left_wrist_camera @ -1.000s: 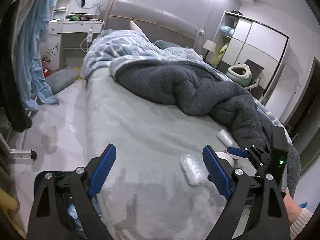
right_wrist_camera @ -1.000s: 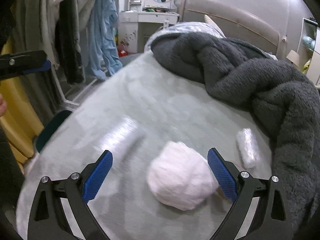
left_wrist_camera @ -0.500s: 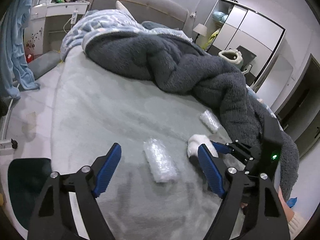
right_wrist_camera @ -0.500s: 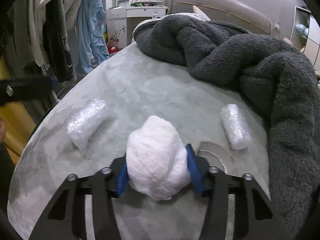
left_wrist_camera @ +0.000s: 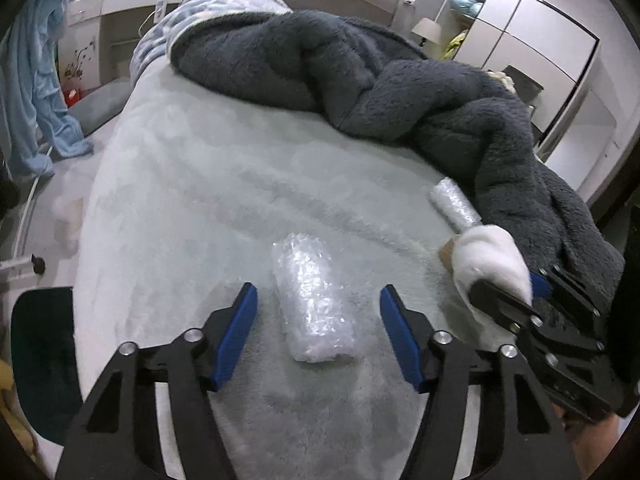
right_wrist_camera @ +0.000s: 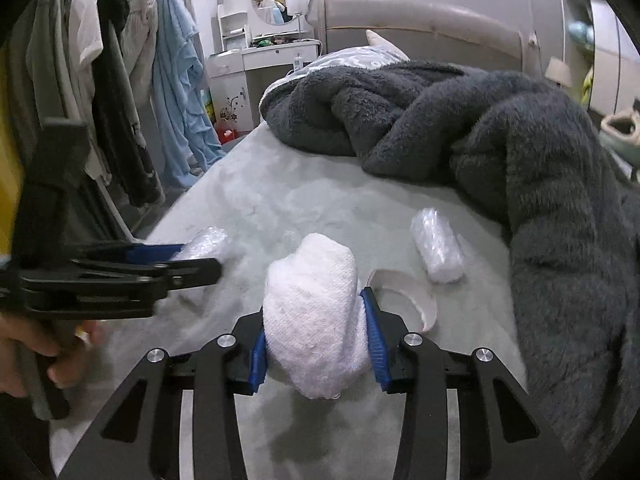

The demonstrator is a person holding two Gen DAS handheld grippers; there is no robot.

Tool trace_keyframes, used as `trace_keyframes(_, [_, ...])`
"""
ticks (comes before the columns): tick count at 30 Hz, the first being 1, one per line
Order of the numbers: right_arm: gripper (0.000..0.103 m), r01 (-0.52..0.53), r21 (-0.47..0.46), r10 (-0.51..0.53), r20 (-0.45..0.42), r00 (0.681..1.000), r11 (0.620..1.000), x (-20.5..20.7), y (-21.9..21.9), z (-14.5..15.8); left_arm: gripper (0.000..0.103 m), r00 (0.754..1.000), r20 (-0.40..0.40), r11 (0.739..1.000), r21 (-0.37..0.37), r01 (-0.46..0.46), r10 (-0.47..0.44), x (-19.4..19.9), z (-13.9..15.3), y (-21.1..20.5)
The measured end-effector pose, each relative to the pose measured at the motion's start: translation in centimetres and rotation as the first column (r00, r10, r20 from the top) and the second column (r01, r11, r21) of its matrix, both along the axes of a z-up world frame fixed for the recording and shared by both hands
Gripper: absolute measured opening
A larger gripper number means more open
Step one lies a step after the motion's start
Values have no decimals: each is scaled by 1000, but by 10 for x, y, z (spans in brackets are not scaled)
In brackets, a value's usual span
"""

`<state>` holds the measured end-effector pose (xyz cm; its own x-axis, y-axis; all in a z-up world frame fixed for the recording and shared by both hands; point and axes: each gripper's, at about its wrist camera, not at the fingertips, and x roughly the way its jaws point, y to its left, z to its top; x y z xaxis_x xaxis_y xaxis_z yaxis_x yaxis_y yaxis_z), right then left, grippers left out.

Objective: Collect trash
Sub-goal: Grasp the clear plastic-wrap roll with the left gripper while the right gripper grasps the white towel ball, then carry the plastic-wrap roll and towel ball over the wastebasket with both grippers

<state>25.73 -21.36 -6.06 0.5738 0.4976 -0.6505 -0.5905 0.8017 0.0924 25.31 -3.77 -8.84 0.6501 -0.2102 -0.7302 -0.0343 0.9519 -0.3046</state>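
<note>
1. left wrist view: the left tool [left_wrist_camera: 318, 328] hangs over the bed [left_wrist_camera: 192, 200], its jaws spread but just now closing in. the bubble-wrap roll [left_wrist_camera: 312, 300] lies between the blue pads, touched by neither, its long axis running along the tool's line, away toward the grey fleece blanket [left_wrist_camera: 380, 92]. a second bubble-wrap roll [left_wrist_camera: 454, 204] lies off to the right, hard against the blanket's edge, slanting up to the left. just in front of it the right tool [left_wrist_camera: 516, 284] pinches a white towel wad [left_wrist_camera: 488, 260].

2. right wrist view: the right tool [right_wrist_camera: 318, 338] is pressed onto the white towel wad [right_wrist_camera: 316, 312], which stands up out of the pads, leaning away. a curved white shard [right_wrist_camera: 404, 292] lies just to its right, the second roll [right_wrist_camera: 438, 250] beyond, near the blanket [right_wrist_camera: 520, 152]. the left tool [right_wrist_camera: 176, 260] reaches in from the left, half covering the first roll [right_wrist_camera: 208, 242]. hanging clothes [right_wrist_camera: 120, 80] stand past the bed's edge.
</note>
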Motion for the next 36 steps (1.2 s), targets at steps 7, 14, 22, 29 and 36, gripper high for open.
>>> trace_keyframes(7, [42, -31, 31, 32, -43, 999, 999, -12, 0, -2, 44, 1000, -2, 997, 78, 5, -5, 4, -4, -6])
trace_keyframes(14, [42, -3, 85, 12, -107, 994, 996, -20, 8, 12, 39, 999, 26, 992, 119, 35, -38, 0, 3, -8])
trace_keyframes(22, [42, 40, 100, -29, -106, 994, 994, -31, 23, 29, 39, 992, 69, 988, 117, 99, -108, -19, 18, -2])
trace_keyframes(29, [42, 81, 105, -69, -118, 991, 991, -54, 29, 29, 39, 985, 79, 980, 134, 144, -156, -40, 26, 10])
trace_keyframes(36, [42, 111, 111, -100, -100, 990, 988, -71, 35, 44, 39, 985, 88, 983, 124, 137, -148, -55, 35, 28])
